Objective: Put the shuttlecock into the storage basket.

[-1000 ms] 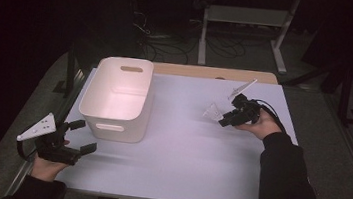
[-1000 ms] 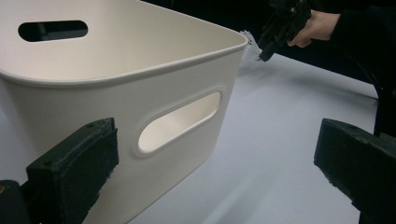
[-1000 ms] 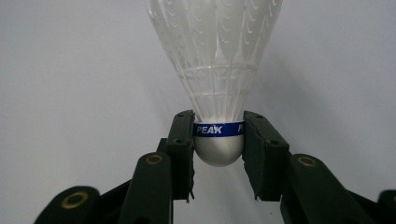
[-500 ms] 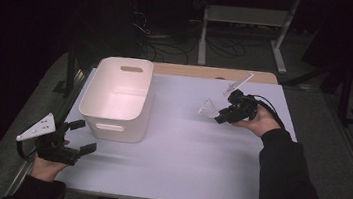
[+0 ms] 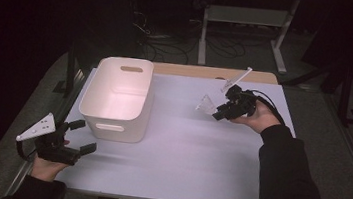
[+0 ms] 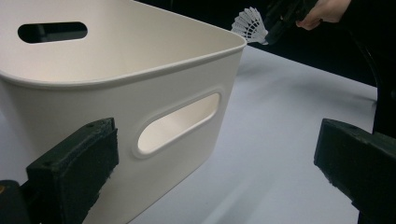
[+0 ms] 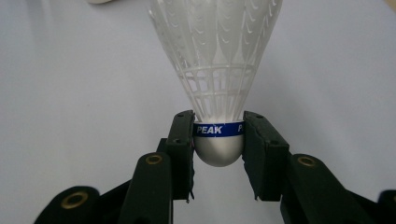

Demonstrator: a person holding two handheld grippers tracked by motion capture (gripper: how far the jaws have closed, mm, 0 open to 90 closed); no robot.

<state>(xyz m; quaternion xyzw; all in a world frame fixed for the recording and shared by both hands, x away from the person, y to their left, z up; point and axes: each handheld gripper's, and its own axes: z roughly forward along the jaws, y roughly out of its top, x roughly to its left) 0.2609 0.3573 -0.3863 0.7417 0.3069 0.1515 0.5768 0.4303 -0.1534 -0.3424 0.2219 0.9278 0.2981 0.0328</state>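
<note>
Nearest the person, the left gripper (image 5: 82, 136) is resting at the near left corner of the pale table (image 5: 186, 171), its jaws standing wide apart with nothing between them. In the left gripper view those two black pads are framing the near end wall of the white bin (image 6: 140, 93), one pad just in front of that wall but not touching it.

The white bin (image 5: 117, 98) is sitting a little farther in, on the left half of the table, upright and open at the top. It is showing an oval handle slot in each end wall, and its inside is looking bare and evenly lit, with nothing lying in it as far as the high view shows.

Farther off, on the right side, the right gripper (image 5: 215, 115) is holding a white shuttlecock (image 5: 206, 104) above the tabletop, well apart from the bin. In the right gripper view the jaws are pressing on both sides of the shuttlecock (image 7: 217, 79) at its rounded cork base, across a blue band reading PEAK, while the feathered skirt is pointing away from the gripper (image 7: 218, 140).
</note>
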